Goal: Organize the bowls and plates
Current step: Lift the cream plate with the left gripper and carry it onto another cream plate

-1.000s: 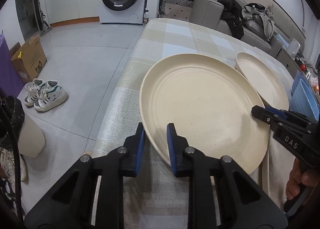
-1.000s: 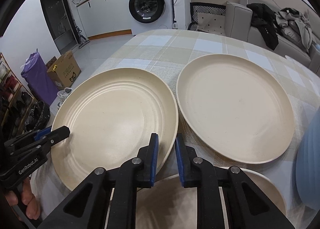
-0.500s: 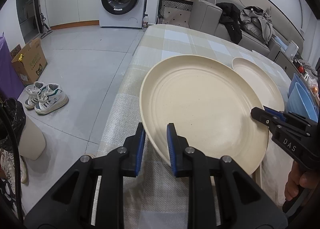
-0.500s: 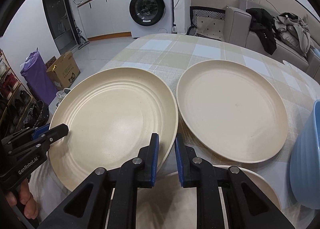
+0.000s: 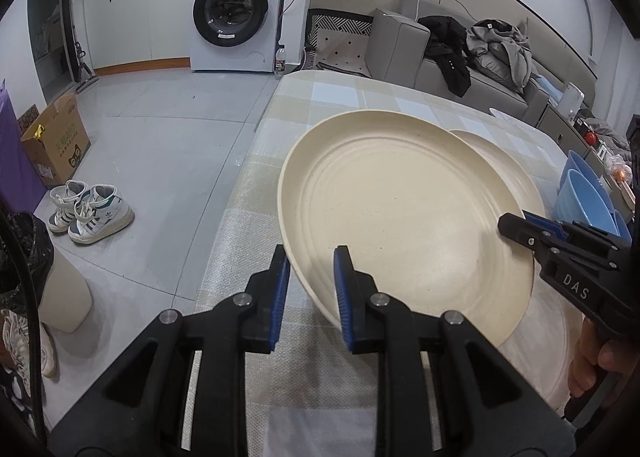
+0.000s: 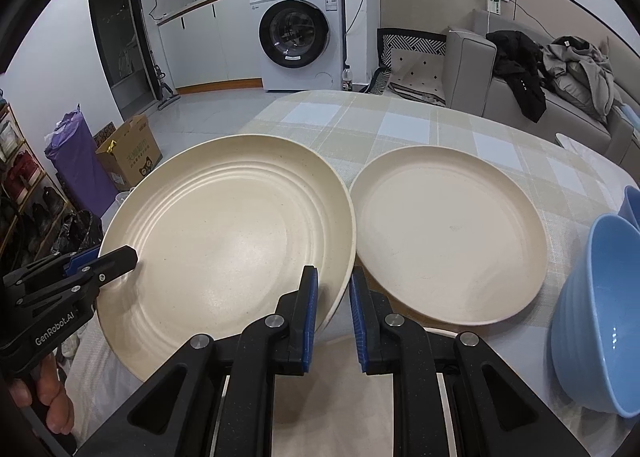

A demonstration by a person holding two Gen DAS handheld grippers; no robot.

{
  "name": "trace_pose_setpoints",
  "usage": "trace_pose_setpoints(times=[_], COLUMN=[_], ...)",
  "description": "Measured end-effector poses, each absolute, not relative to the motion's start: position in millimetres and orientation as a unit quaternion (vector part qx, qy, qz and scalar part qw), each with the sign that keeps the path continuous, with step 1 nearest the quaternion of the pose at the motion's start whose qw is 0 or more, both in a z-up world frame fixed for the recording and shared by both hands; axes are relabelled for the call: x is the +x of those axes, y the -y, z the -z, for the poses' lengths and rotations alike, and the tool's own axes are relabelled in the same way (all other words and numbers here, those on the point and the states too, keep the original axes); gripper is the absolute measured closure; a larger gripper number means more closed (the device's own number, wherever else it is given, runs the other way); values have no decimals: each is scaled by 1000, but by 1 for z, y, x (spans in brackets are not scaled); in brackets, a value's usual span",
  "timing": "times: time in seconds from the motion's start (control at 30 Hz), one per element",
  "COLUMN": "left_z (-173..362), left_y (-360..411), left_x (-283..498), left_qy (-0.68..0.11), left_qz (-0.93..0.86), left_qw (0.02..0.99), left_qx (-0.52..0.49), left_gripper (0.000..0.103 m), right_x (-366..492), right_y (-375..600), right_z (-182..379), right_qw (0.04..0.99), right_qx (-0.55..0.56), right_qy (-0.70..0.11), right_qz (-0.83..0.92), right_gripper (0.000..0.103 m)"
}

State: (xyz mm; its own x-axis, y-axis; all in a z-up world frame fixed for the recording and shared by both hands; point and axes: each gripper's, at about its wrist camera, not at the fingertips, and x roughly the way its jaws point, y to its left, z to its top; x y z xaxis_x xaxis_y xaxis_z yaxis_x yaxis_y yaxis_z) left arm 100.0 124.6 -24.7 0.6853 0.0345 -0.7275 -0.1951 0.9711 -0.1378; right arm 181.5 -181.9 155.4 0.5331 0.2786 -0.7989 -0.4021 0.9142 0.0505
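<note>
A large cream ridged plate (image 5: 404, 213) (image 6: 228, 249) is lifted above the checked tablecloth and tilted. My left gripper (image 5: 308, 289) is shut on its near-left rim. My right gripper (image 6: 333, 309) is shut on the opposite rim; it also shows in the left wrist view (image 5: 520, 229). A second cream plate (image 6: 448, 229) lies flat on the table to the right. A third cream plate (image 5: 548, 345) lies under the lifted one, mostly hidden. Blue bowls (image 6: 600, 317) stand at the right.
The table's left edge (image 5: 228, 217) drops to the floor, where shoes (image 5: 92, 209) and a cardboard box (image 5: 56, 137) lie. A washing machine (image 6: 300, 33) and a sofa (image 6: 540, 97) with clothes stand behind the table.
The held plate has risen and tilted between both grippers. Both cameras have risen, so more of the room and the blue bowls show.
</note>
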Motion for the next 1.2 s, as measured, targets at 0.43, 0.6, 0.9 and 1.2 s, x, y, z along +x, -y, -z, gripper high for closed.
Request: trace_pose_setpoints(times=[0.43,0.6,0.9,1.2], left_z=[7,0,-8,-13], left_y=[-89,-75,-54,-35], left_x=[85,79,72,65], left_qy=[-388,-386,-390,-393], left_qz=[-30,-17,11,24], left_qw=[917,919,918,917], left_qx=[-83,-74,-74,-58], left_gripper=[84,84,84,84], right_x=[162,152,135,121], right_y=[214,228,252,271], right_z=[-181,-191,-201,-207], right_qw=[885,890,895,899], right_qx=[-58,-50,-34,-23], right_qy=[-428,-421,-418,-415], right_qz=[-177,-169,-152,-136], right_gripper=[86,86,86,86])
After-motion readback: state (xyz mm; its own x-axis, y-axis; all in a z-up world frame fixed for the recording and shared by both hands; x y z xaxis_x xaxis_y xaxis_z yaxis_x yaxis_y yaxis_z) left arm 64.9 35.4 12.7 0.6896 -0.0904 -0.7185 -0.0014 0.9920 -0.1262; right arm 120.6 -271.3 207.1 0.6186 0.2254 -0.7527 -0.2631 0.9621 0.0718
